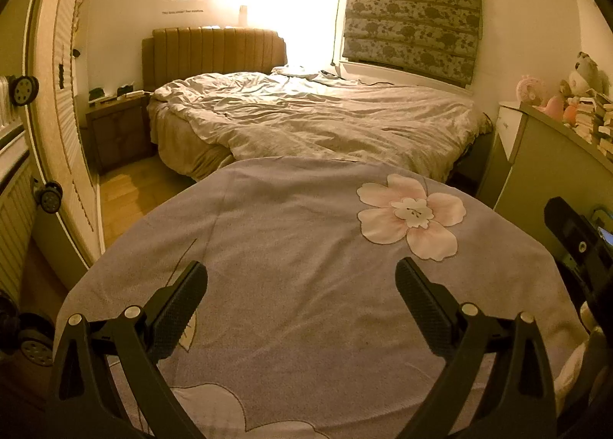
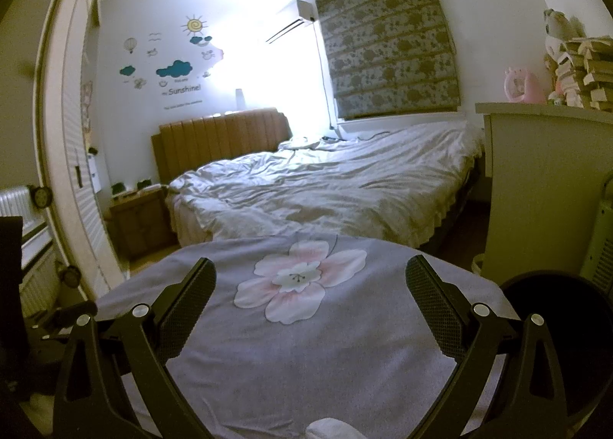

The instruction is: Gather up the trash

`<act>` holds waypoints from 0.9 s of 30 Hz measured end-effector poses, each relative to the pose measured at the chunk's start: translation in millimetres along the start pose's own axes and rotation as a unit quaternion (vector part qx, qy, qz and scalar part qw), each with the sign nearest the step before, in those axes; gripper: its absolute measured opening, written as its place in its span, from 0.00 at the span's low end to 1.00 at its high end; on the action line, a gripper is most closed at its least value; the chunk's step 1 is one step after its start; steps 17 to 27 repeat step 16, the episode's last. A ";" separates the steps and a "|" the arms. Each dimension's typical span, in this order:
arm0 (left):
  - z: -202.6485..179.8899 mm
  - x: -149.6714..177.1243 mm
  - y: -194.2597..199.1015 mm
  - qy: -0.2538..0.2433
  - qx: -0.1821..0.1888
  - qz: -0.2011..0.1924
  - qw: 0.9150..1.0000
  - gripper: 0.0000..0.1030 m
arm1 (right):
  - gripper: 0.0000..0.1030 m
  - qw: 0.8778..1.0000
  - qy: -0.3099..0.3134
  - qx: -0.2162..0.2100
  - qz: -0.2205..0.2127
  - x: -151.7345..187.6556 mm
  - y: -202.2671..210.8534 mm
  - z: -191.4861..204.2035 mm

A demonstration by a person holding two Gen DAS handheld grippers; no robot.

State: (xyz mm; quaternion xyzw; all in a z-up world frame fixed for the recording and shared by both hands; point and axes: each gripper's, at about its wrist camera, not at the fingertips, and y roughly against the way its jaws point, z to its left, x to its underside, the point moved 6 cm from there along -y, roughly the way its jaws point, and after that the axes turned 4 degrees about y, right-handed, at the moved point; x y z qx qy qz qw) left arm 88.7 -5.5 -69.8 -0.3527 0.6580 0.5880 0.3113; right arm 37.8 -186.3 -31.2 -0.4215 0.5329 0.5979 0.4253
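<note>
My left gripper hangs open over a table covered by a lilac cloth printed with a pink flower; nothing is between its fingers. My right gripper is open too, above the same cloth, just short of the flower. No loose trash shows on the cloth. A white patch at the bottom edge of the right wrist view may be print or an object; I cannot tell. A dark round container stands beside the table at the right.
Beyond the table lies a bed with rumpled pale bedding and a brown headboard. A white cabinet topped with stacked books and toys stands right. Left are a wardrobe door, a radiator and a wooden nightstand.
</note>
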 end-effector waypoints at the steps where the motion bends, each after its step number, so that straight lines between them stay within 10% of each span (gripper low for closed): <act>1: -0.6 -0.6 0.0 -0.001 0.001 0.000 1.000 0.95 | 0.95 1.000 0.000 0.000 0.000 0.0 0.0 0.0; 27: -2.2 -1.5 1.3 -0.003 0.004 0.000 1.000 0.95 | 0.95 1.000 -0.001 0.000 0.000 -0.5 0.7 0.8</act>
